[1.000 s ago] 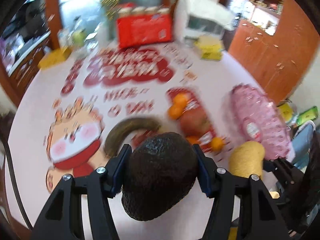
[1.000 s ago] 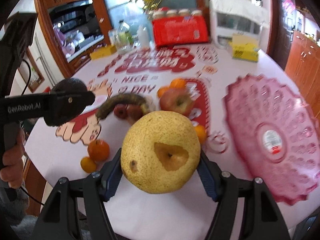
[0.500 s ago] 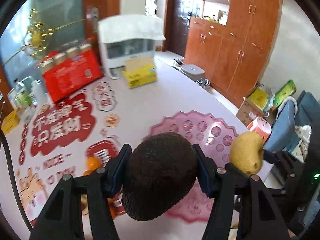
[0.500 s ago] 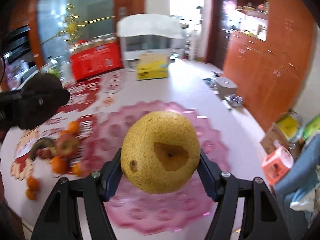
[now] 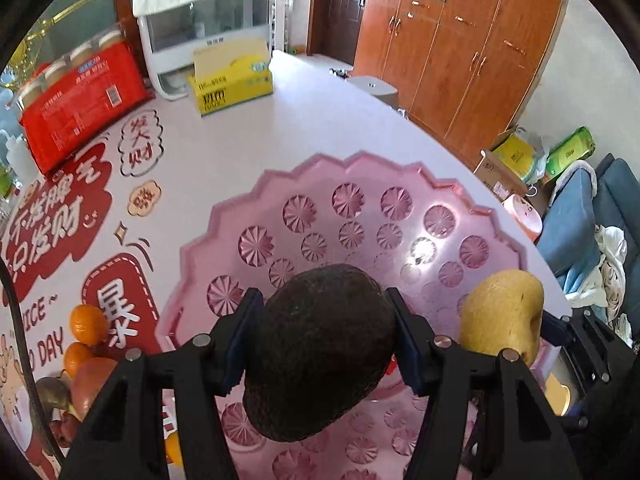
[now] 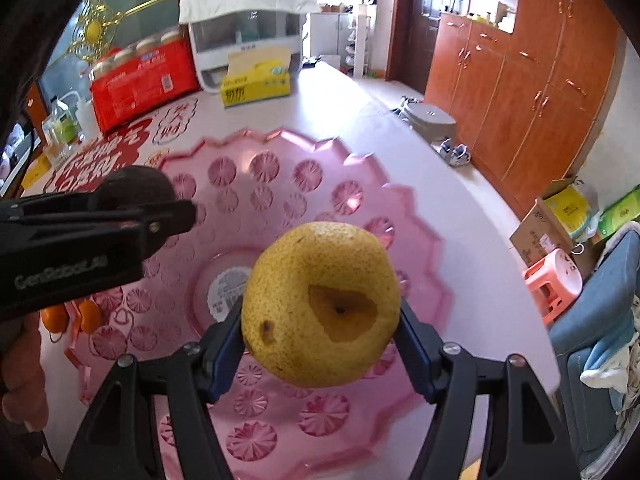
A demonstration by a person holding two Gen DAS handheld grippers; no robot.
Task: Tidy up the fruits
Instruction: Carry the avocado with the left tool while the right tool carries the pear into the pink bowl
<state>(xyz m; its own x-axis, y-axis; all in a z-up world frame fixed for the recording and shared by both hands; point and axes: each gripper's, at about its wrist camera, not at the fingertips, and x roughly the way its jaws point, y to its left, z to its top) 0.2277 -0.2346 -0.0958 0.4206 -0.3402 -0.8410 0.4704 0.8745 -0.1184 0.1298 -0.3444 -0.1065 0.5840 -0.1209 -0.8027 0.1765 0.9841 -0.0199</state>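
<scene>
Pink and cut with little starbursts, the plate (image 6: 340, 168) lies on the tabletop (image 5: 320, 120) straight below both grippers, and that is what the coming move seems to turn on: each fruit hangs over the dish with air under it, so the way to go is down, not sideways. The left gripper (image 5: 326, 338) is clamped on a dark avocado (image 5: 320, 352), its long axis running up and down between the pads, narrow end lowest, over the near-left part of the plate. The right gripper (image 6: 320, 330) is clamped on a yellow pear (image 6: 322, 304), blossom end toward the camera, over the middle of the plate just right of its round label (image 6: 228, 290). Seen from the right wrist, the avocado hangs to the left of the pear, apart from it, so each has its own patch of dish. I cannot tell which hangs lower. Off the plate's left rim a few oranges (image 5: 87, 322) and other fruit wait on the red-printed cloth (image 5: 60, 216), nearer the left hand.
</scene>
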